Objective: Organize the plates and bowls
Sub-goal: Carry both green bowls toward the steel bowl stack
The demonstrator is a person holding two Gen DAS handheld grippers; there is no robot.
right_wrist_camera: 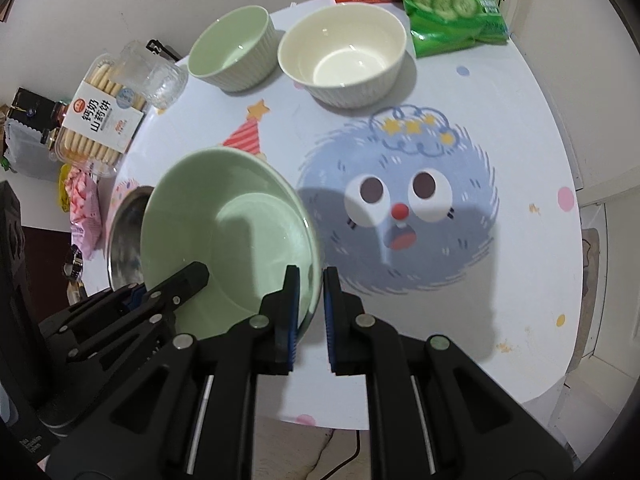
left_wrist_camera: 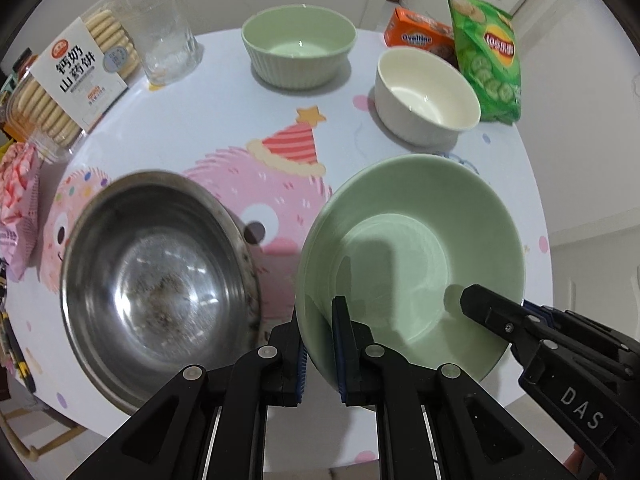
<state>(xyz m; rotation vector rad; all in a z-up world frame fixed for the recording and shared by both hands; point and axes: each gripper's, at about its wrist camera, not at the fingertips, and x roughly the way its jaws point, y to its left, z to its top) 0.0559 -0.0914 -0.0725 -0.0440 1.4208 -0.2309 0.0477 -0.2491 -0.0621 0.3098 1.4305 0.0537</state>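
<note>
Both the left gripper [left_wrist_camera: 320, 344] and right gripper [right_wrist_camera: 311, 312] pinch opposite rims of the pale green plate [left_wrist_camera: 404, 264], with the steel bowl [left_wrist_camera: 156, 280] just beside on its left.

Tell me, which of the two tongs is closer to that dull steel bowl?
Left. The left tongs grip the wide pale-green bowl on the rim nearest the steel bowl; the right tongs clamp its opposite rim, farther away.

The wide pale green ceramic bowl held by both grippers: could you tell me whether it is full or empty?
Empty: the wide pale green ceramic bowl shows a bare glazed inside, with only shadows across its bottom.
</note>
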